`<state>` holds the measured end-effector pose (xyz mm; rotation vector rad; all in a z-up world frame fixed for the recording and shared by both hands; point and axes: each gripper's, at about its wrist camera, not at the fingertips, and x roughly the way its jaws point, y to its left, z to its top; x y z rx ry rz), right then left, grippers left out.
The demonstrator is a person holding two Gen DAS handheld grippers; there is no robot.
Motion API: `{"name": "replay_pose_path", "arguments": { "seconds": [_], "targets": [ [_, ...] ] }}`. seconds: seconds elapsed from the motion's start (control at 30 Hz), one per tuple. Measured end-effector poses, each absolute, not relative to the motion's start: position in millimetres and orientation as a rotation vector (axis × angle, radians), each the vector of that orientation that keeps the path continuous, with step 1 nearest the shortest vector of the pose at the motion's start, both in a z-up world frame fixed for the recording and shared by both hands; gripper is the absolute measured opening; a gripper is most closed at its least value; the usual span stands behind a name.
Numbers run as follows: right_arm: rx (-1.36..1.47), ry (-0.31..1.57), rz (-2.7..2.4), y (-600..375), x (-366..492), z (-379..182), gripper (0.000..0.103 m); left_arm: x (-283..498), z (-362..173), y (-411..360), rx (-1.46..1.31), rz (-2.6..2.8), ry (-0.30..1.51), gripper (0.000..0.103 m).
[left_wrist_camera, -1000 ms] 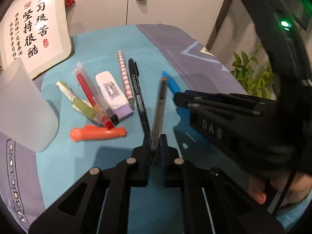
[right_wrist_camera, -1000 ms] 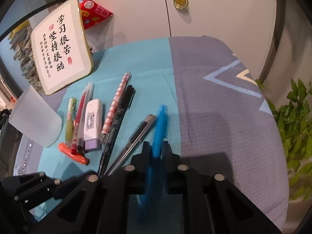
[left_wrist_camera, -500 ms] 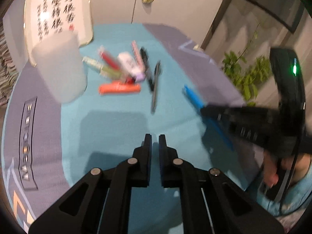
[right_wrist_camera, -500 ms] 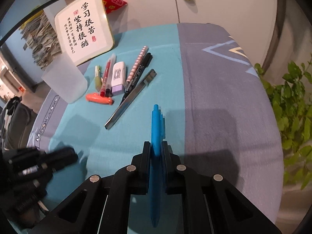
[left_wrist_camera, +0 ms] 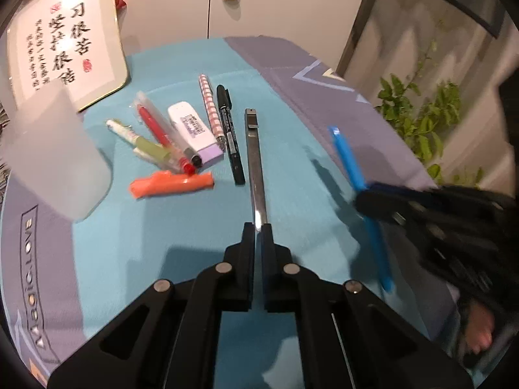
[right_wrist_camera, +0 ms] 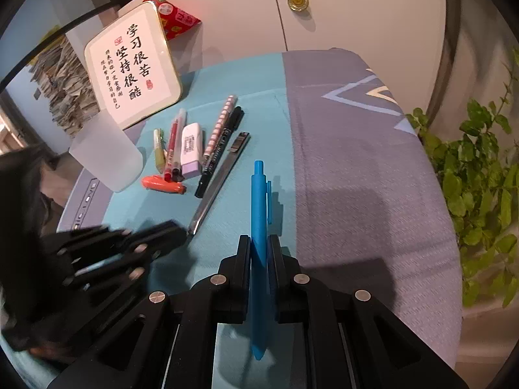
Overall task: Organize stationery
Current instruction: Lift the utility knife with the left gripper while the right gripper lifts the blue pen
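My left gripper [left_wrist_camera: 258, 227] is shut, its tips at the near end of a grey metal pen [left_wrist_camera: 254, 162] that lies on the teal mat. That end shows in the slit between the tips; whether it is pinched I cannot tell. In the right wrist view the left gripper [right_wrist_camera: 175, 233] sits just left of the grey pen [right_wrist_camera: 220, 181]. My right gripper [right_wrist_camera: 259, 240] is shut on a blue pen [right_wrist_camera: 258, 194] held above the mat. The left wrist view has the right gripper [left_wrist_camera: 366, 194] and the blue pen [left_wrist_camera: 347, 159] off to the right.
A frosted cup [right_wrist_camera: 107, 159] stands at the left. Beside it lie an orange marker [left_wrist_camera: 172, 183], a white and purple eraser [left_wrist_camera: 194, 129], a black marker [left_wrist_camera: 230, 136], a striped pen [left_wrist_camera: 211, 110] and a red pen [left_wrist_camera: 155, 126]. A framed sign [right_wrist_camera: 133, 64] leans behind; a plant [right_wrist_camera: 480, 178] borders the right table edge.
My left gripper backed away from the grey pen half a second ago and has come forward to its end again. The right gripper drew back with the blue pen, then stayed put.
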<state>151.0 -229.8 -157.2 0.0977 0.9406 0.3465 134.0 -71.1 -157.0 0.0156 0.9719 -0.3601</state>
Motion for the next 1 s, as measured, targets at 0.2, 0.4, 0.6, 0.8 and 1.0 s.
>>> {"name": "replay_pose_path", "arguments": {
  "seconds": [0.2,0.4,0.6,0.8,1.0],
  "targets": [
    [0.101,0.953,0.355,-225,157,-162,0.011,99,-147,-60,0.036,-0.381,0.965,0.002],
    [0.122,0.956,0.351,-227,155,-164,0.011,132,-148,-91,0.098,-0.366,0.918,0.029],
    [0.133,0.943,0.331,-235,153,-160,0.011,162,-168,-101,0.12,-0.318,0.968,0.008],
    [0.123,0.952,0.355,-230,155,-163,0.011,131,-161,-72,0.03,-0.342,1.014,0.007],
    [0.092,0.973,0.372,-221,154,-169,0.011,77,-156,-59,0.075,-0.359,1.034,0.009]
  ]
}}
